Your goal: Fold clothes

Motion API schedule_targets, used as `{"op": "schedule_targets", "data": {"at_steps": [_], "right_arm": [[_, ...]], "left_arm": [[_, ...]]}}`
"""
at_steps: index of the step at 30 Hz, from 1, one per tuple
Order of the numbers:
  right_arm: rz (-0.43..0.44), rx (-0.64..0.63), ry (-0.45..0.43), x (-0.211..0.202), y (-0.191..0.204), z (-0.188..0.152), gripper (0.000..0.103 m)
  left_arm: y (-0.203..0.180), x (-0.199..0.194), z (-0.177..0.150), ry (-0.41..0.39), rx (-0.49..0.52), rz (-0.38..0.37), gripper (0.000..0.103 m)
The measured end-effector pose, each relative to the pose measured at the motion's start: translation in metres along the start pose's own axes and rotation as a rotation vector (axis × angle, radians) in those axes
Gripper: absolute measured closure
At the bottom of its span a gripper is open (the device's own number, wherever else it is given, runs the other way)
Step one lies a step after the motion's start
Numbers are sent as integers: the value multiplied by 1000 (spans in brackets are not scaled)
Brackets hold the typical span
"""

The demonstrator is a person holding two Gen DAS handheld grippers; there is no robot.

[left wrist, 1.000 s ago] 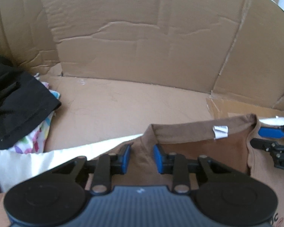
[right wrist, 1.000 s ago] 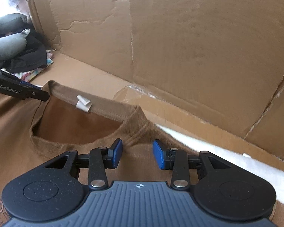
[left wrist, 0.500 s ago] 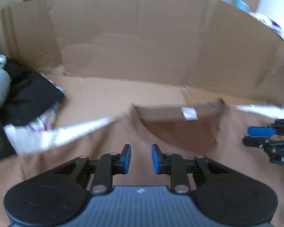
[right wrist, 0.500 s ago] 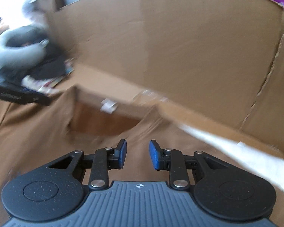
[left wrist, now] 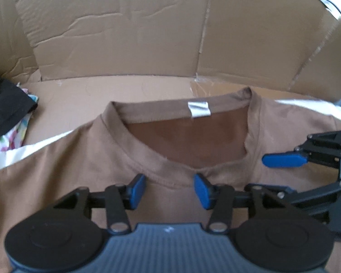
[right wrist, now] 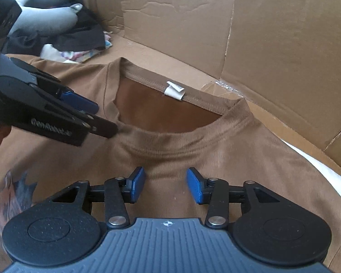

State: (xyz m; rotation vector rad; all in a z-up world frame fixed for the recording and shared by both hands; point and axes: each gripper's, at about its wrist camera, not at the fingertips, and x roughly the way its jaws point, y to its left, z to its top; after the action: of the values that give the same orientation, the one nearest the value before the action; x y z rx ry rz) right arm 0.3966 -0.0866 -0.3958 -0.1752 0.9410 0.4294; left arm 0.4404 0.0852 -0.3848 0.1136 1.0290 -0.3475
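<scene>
Both sets of jaws had just been opening, and nothing sat between either pair — the blue pads of the left gripper [left wrist: 169, 190] stood apart over the front of the collar [left wrist: 147, 170], and those of the right gripper [right wrist: 166, 186] stood apart just below the same neckline, with only flat cloth under them. A second earlier each gripper had been further out toward a shoulder, with its pads closer together; now the two had drawn in toward the middle of the neck opening, so that each showed in the other's view close beside the collar. The brown T-shirt [left wrist: 68, 159] lay spread front-up on the cardboard surface [left wrist: 102, 95], its collar toward the upright cardboard wall [left wrist: 125, 34], its white neck label [left wrist: 199, 110] showing inside the back of the neck, and part of a printed picture [right wrist: 13, 193] visible low at the left of the right wrist view. A pile of dark and patterned clothes [right wrist: 68, 38] sat well apart at the left corner. By the look of it the shirt had been laid out and let go, so the smoothing seemed finished and no fold had yet been made — the next grasp would likely need to take an edge or a shoulder, since the cloth lay flat and offered little to pinch at the neckline itself.
</scene>
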Motion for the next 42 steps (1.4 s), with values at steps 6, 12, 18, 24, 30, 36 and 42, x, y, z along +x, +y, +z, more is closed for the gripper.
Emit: {"op": "schedule_targets", "data": {"at_steps": [6, 12, 18, 24, 30, 36, 42], "right_arm": [[-18, 75, -1, 11, -4, 20, 54], [-41, 247, -41, -10, -21, 28, 54], [-44, 234, -74, -55, -22, 31, 54], [-47, 200, -98, -106, -18, 22, 54], [-58, 125, -133, -166, -14, 9, 54], [-73, 155, -133, -210, -20, -11, 54], [-91, 175, -82, -234, -20, -51, 54]], "left_arm": [[0, -1, 12, 10, -22, 27, 56], [32, -52, 14, -32, -137, 69, 60], [100, -132, -7, -88, -198, 194, 60], [180, -207, -51, -106, -350, 326, 60], [225, -253, -103, -80, -425, 397, 60], [242, -251, -157, -48, -575, 366, 60], [235, -218, -191, -40, -612, 330, 61]]}}
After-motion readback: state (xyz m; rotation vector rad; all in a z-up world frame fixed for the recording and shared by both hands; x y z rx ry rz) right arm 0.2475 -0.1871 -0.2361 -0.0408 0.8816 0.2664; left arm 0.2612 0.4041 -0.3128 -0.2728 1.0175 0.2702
